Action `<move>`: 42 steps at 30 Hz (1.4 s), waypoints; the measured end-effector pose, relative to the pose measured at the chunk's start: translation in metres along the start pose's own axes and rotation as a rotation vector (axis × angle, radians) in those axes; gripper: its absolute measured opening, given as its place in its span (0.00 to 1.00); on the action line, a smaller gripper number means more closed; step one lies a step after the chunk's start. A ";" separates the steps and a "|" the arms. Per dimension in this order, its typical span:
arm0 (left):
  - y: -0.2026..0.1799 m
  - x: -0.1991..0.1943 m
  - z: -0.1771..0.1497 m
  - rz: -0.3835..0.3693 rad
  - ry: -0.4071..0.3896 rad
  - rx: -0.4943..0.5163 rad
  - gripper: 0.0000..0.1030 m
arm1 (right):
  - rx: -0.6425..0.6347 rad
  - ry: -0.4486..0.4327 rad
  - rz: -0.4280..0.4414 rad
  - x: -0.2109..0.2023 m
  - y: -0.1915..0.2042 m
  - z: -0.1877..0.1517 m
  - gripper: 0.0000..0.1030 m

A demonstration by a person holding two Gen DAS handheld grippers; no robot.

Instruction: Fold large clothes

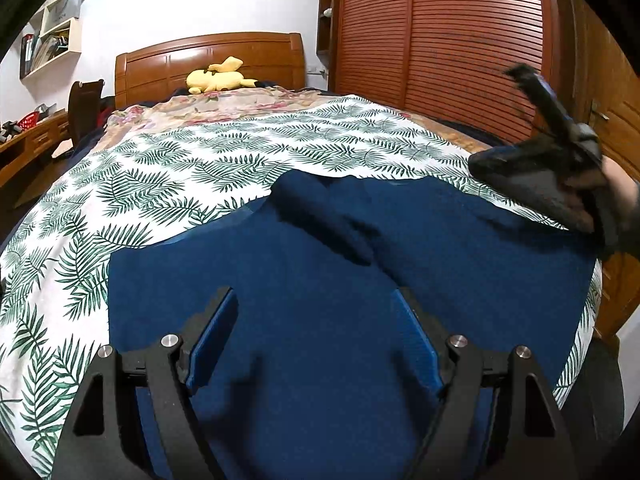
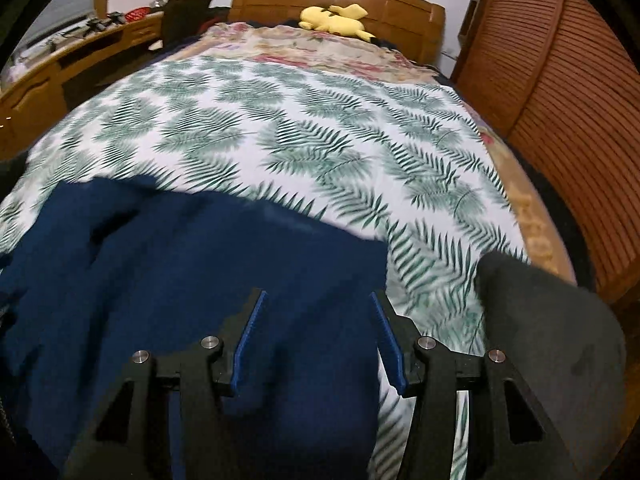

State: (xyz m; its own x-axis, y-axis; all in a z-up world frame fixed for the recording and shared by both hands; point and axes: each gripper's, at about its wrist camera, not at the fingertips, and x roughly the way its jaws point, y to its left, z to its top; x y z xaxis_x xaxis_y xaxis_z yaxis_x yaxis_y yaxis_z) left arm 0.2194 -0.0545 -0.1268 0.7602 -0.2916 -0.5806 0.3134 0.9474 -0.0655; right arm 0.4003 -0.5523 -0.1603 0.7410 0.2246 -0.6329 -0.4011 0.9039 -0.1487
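Note:
A dark blue garment lies spread on the near end of the bed, with a thick rumpled fold running across its middle. My left gripper hovers just over the cloth, jaws wide open, nothing between its blue pads. At the right edge of the left wrist view, a gloved hand holds my right gripper, raised and blurred. In the right wrist view my right gripper stands open above the right edge of the blue garment, gripping nothing.
The bed carries a white sheet with green leaves and a floral cover behind it. A yellow plush toy lies at the wooden headboard. A slatted wardrobe stands right, a desk left. A dark grey cloth mass is at the right.

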 end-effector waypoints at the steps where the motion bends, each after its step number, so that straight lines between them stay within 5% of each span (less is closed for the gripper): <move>1: 0.000 0.000 0.000 0.000 0.000 0.001 0.77 | -0.002 -0.003 0.006 -0.010 -0.001 -0.009 0.52; 14: -0.002 0.000 -0.002 0.018 0.002 0.008 0.77 | 0.038 -0.002 0.065 -0.099 -0.007 -0.110 0.52; 22: -0.007 -0.011 -0.002 0.024 -0.002 0.018 0.77 | 0.112 0.071 0.081 -0.082 -0.026 -0.171 0.52; 35: -0.020 -0.075 -0.022 0.084 0.017 0.001 0.77 | 0.083 -0.083 0.049 -0.139 -0.025 -0.174 0.52; 42: -0.020 -0.084 -0.038 0.106 0.056 0.008 0.60 | 0.092 -0.158 0.126 -0.163 -0.008 -0.164 0.52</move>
State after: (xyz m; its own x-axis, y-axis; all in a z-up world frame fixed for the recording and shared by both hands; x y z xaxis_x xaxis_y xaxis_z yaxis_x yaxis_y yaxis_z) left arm 0.1278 -0.0435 -0.1072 0.7563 -0.1820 -0.6284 0.2378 0.9713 0.0049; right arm 0.1945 -0.6556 -0.1807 0.7662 0.3860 -0.5138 -0.4507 0.8927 -0.0014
